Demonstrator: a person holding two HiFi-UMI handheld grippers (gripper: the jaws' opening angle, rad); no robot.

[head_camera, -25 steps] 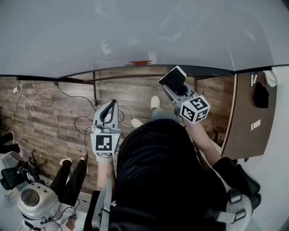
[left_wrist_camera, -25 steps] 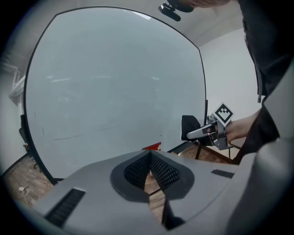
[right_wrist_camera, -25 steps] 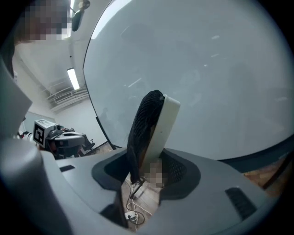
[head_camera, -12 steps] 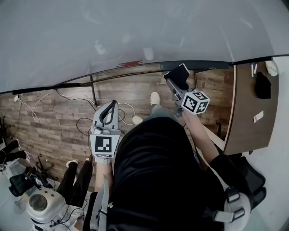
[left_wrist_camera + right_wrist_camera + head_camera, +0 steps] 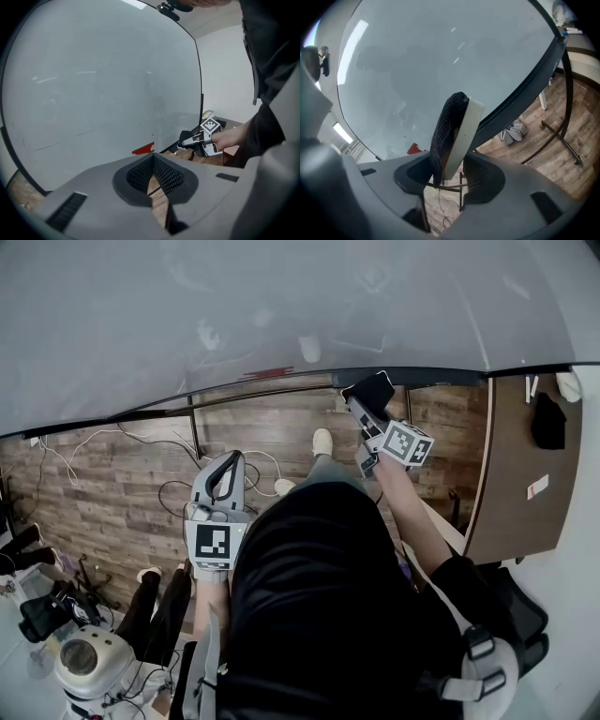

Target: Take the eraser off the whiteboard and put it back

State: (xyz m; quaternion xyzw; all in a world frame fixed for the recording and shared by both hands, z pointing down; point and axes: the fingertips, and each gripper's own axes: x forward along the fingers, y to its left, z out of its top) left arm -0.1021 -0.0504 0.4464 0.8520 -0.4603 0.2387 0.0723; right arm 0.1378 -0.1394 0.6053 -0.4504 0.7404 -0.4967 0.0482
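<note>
The eraser (image 5: 451, 136) is a black felt pad on a cream back, and my right gripper (image 5: 449, 174) is shut on its lower end. It stands edge-on, tilted, in front of the whiteboard (image 5: 440, 56). In the head view the eraser (image 5: 368, 393) is level with the whiteboard's (image 5: 281, 306) dark lower edge, held by the right gripper (image 5: 367, 411). My left gripper (image 5: 228, 467) hangs lower left, shut and empty. In the left gripper view, the left gripper (image 5: 153, 162) has nothing in it, and the eraser (image 5: 187, 139) shows far right.
A small red mark (image 5: 268, 373) sits at the board's lower edge. A brown desk (image 5: 511, 465) stands right with dark items on it. Cables (image 5: 112, 442) trail over the wood floor. A white device (image 5: 80, 667) and a seated person's legs (image 5: 150, 610) are lower left.
The right gripper has rolled about its own line with the eraser still in it and now sits by the board's lower edge. The left gripper has shifted only slightly.
</note>
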